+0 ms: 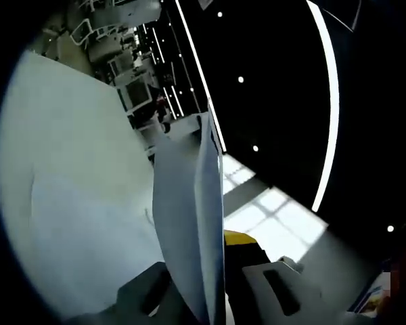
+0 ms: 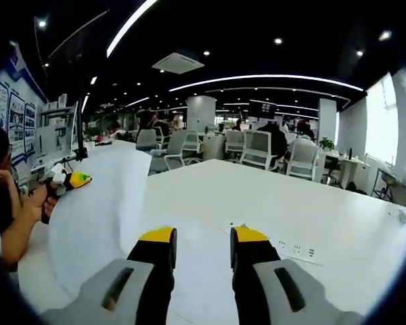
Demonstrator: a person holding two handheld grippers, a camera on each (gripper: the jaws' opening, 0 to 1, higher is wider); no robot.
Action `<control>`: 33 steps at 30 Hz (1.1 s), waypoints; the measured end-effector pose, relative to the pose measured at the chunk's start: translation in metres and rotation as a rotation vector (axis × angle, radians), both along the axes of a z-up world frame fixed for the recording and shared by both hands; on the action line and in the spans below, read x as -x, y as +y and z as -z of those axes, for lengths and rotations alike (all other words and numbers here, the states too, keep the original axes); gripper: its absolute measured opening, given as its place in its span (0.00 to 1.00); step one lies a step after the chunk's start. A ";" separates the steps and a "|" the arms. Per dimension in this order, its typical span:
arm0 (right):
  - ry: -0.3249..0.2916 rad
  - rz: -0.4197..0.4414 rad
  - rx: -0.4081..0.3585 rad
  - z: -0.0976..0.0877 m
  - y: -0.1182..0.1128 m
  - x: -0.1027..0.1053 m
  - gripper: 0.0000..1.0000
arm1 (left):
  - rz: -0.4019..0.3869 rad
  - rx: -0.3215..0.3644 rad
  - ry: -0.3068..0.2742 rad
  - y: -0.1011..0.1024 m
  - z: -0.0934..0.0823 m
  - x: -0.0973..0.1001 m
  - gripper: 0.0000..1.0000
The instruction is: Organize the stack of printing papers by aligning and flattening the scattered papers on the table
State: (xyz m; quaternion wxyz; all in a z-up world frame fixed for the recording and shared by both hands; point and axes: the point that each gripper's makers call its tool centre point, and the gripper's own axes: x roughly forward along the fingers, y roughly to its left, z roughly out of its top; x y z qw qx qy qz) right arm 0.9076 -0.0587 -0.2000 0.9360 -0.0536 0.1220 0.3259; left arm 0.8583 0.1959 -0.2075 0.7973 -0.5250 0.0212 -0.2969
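An open-plan office is shown: white desks [image 2: 311,203], mesh chairs [image 2: 257,150], seated staff and linear ceiling lights [image 2: 271,78].

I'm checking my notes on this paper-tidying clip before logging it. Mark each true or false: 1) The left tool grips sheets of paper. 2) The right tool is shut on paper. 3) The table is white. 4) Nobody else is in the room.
1) True: the left tool is clamped on the paper sheets, which stand edge-on between its jaws.
2) False: the right tool is open, above paper lying on the table.
3) True: the table is white.
4) False: seated people show in the background among office chairs.
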 end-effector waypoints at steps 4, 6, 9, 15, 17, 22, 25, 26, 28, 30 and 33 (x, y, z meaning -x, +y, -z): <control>0.005 0.046 -0.029 -0.001 -0.021 -0.007 0.29 | 0.004 -0.005 0.010 -0.002 0.004 -0.001 0.06; 0.009 0.064 -0.035 0.000 -0.031 -0.009 0.29 | 0.002 -0.006 0.016 -0.002 0.006 -0.001 0.06; 0.009 0.090 -0.052 -0.001 -0.044 -0.011 0.29 | 0.001 -0.008 0.014 -0.005 0.006 0.001 0.06; 0.006 0.126 -0.064 -0.002 -0.061 -0.011 0.30 | 0.000 -0.009 0.016 -0.001 0.006 -0.003 0.06; 0.001 0.130 -0.064 -0.003 -0.064 -0.011 0.31 | 0.001 -0.010 0.011 -0.001 0.005 -0.003 0.06; -0.024 0.170 -0.050 -0.006 -0.076 -0.013 0.41 | -0.002 -0.016 0.013 0.001 0.006 -0.004 0.06; -0.035 0.179 -0.048 -0.010 -0.079 -0.011 0.43 | -0.005 -0.020 0.014 0.001 0.007 -0.004 0.06; -0.038 0.180 -0.052 -0.011 -0.080 -0.010 0.45 | -0.005 -0.021 0.013 0.000 0.007 -0.003 0.06; -0.045 0.189 -0.052 -0.013 -0.082 -0.010 0.50 | -0.007 -0.022 0.014 -0.001 0.007 -0.003 0.06; -0.064 0.199 -0.036 -0.016 -0.085 -0.009 0.55 | -0.007 -0.023 0.014 0.000 0.007 -0.004 0.06; -0.096 0.206 -0.008 -0.021 -0.087 -0.006 0.66 | -0.009 -0.031 0.005 0.002 0.005 -0.004 0.06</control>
